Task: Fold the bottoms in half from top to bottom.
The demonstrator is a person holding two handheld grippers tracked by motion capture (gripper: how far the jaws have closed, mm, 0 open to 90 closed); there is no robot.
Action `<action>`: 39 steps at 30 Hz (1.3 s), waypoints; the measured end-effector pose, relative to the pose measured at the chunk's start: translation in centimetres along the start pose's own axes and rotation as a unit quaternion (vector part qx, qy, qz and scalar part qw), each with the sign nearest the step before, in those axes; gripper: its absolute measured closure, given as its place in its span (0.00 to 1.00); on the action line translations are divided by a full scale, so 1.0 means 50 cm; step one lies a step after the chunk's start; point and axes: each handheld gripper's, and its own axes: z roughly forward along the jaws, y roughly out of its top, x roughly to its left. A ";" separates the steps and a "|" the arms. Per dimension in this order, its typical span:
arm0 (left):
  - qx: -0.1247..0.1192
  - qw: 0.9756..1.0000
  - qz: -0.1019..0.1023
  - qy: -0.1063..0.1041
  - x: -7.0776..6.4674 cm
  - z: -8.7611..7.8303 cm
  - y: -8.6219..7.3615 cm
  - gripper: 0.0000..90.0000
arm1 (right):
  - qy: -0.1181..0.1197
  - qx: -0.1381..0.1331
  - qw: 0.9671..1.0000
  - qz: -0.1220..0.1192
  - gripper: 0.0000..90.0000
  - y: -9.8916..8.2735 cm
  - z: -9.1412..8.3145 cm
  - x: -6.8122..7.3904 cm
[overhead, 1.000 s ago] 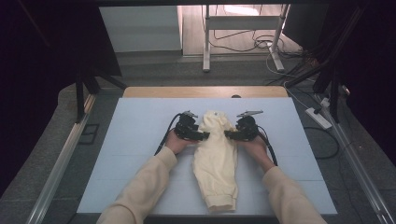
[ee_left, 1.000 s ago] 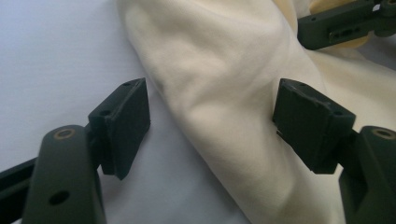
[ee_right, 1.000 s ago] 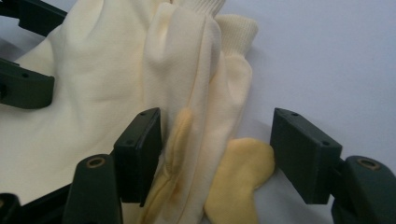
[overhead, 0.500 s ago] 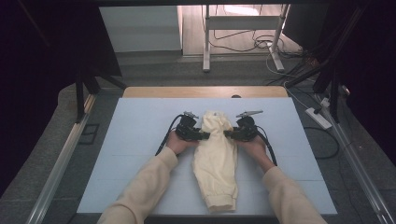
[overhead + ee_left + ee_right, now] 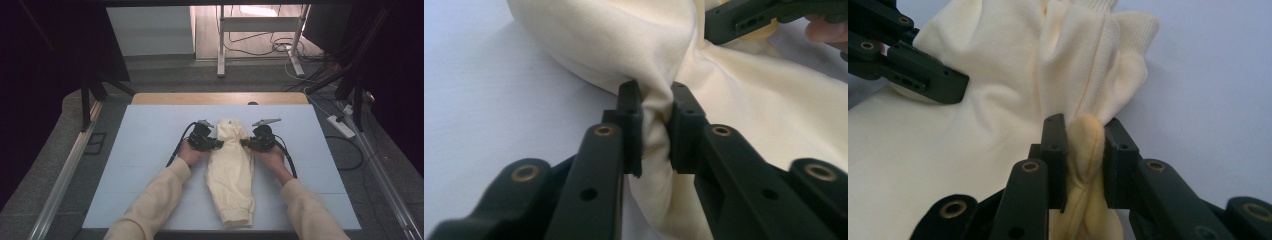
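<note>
The cream garment (image 5: 231, 175) lay at the mat's (image 5: 150, 150) middle. The left gripper (image 5: 656, 127) and right gripper (image 5: 1084, 150) had just closed, each clamping a far-end fold; lifting both evenly would avoid slipping.

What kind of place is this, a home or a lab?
Most likely a lab or recording setup: a pale blue work table under a fixed camera, loose cables across the floor, a power strip, and metal stand legs behind.
</note>
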 end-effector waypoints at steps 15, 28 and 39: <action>-0.039 0.999 0.012 -0.001 -0.011 -0.042 0.012 0.88 | 0.006 -0.049 0.999 -0.011 0.84 0.019 -0.035 0.006; -0.061 0.998 0.022 -0.001 -0.020 -0.071 0.024 0.88 | 0.008 -0.078 0.997 -0.023 0.84 0.038 -0.061 0.016; -0.077 0.996 0.038 0.004 -0.024 -0.095 0.041 0.88 | 0.007 -0.109 0.994 -0.023 0.84 0.053 -0.082 0.023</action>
